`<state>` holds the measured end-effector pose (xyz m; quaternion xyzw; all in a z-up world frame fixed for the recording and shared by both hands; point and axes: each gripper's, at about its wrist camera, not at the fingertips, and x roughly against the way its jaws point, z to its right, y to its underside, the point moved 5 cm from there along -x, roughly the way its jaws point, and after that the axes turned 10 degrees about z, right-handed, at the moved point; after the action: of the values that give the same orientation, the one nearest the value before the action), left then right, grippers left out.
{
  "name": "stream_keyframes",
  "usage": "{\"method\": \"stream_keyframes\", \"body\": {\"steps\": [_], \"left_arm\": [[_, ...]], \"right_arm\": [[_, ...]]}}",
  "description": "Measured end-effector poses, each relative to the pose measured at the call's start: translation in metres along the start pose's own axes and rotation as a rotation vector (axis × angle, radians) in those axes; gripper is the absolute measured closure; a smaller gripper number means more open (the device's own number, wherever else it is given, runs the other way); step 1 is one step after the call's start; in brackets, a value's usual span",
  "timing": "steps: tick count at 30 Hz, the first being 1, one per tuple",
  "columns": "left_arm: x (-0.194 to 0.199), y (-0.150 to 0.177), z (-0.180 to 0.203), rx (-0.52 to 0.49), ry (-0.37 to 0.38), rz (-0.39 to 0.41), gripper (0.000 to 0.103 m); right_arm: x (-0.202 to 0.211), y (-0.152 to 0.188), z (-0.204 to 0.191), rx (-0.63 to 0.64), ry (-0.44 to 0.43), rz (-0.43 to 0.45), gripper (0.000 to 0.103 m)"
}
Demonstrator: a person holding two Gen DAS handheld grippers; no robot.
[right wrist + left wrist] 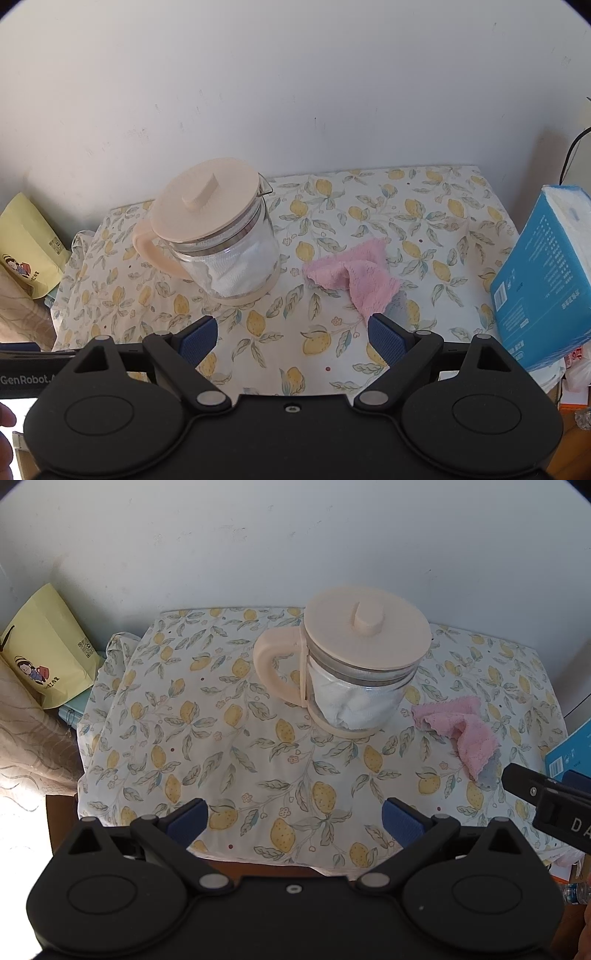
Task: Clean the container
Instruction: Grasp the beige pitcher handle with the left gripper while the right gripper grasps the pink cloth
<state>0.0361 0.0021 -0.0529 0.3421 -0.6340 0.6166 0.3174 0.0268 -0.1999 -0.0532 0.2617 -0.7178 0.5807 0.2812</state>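
Both my claws agape, empty: left gripper (pixel 293 818), right gripper (pixel 291 338). Lidded jug (pixel 360 664) ahead-right of left; pink cloth (pixel 354 275) lies just ahead of right, nearer.

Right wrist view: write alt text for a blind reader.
A lidded glass jug holding a white cloth stands on a lemon-print tablecloth, a pink cloth beside it. The open right gripper hovers in front, empty.

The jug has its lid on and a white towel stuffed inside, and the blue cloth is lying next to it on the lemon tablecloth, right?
Nearly. The cloth beside the jug is pink, not blue, as the right wrist view shows. The rest holds: the lid is on, a white towel is inside, and both sit on the lemon tablecloth.
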Motion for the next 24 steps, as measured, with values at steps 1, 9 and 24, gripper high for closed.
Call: {"method": "stream_keyframes", "body": {"steps": [1,9,24], "left_arm": [[-0.002,-0.001,-0.001,0.012,0.001,-0.001,0.000],[-0.011,-0.007,0.003,-0.021,-0.045,0.043,0.000],[-0.032,-0.013,0.021,-0.027,-0.094,0.103,0.000]], "right_arm": [[-0.001,0.000,0.002,-0.003,0.000,-0.003,0.011],[-0.006,-0.001,0.021,-0.025,-0.005,-0.027,0.011],[-0.044,-0.019,0.069,0.020,-0.045,-0.031,0.011]]}}
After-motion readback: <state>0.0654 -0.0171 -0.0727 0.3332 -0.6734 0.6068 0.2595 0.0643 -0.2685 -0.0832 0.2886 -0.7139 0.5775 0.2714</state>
